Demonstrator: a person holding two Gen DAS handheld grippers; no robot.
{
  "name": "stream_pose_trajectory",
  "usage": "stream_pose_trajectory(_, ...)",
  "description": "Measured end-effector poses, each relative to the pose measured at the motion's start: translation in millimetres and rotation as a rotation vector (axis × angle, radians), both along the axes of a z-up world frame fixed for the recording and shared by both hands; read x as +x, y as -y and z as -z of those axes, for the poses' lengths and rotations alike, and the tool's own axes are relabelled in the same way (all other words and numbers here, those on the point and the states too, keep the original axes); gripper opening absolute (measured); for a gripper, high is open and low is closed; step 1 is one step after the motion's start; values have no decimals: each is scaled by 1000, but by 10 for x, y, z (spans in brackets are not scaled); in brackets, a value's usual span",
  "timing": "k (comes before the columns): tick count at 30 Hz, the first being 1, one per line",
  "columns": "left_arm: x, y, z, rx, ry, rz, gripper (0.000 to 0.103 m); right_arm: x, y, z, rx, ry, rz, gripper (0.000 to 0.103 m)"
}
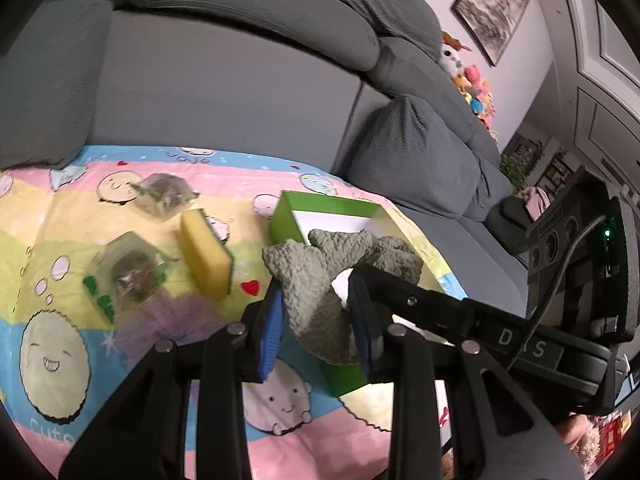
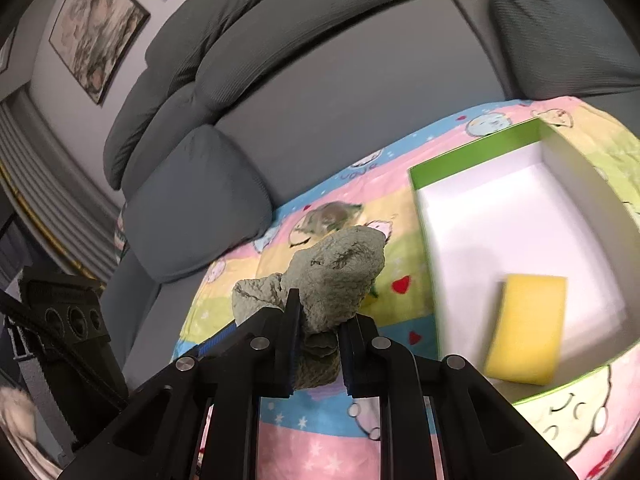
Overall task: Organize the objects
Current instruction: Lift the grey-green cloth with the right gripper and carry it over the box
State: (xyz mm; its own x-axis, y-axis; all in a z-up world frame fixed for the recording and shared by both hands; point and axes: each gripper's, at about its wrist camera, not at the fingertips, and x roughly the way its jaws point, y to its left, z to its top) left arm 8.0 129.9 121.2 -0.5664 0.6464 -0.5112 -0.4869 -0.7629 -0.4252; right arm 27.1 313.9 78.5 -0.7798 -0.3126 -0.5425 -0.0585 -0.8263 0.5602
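Observation:
Both grippers are shut on one grey-green fluffy cloth (image 1: pixel 320 276), which also shows in the right wrist view (image 2: pixel 336 276). My left gripper (image 1: pixel 318 328) pinches its near end above the near-left corner of a green box with a white inside (image 1: pixel 320 206). My right gripper (image 2: pixel 316 348) holds its other end above the cartoon-print sheet, left of the box (image 2: pixel 472 160). A yellow sponge (image 2: pixel 528 340) lies in the box. Another yellow sponge with a green back (image 1: pixel 206 256) lies on the sheet left of the box, beside two clear packets (image 1: pixel 128 272) (image 1: pixel 166 194).
The colourful cartoon sheet (image 1: pixel 60 240) covers the work surface. A grey sofa (image 1: pixel 224 92) with cushions stands right behind it. Framed pictures (image 1: pixel 492 4) hang on the wall and soft toys (image 1: pixel 472 80) sit at the sofa's far end.

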Motion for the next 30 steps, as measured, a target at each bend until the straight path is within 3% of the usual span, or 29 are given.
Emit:
stream_pose_trajectory(14,-66,-645,-8,-5,17,138,29,327,-560,41,-10,8,148,19)
stream_pose_trajectory(30,-188,-1217,343,-30,133,244,29,443,-1029,343,-19,104,265,19)
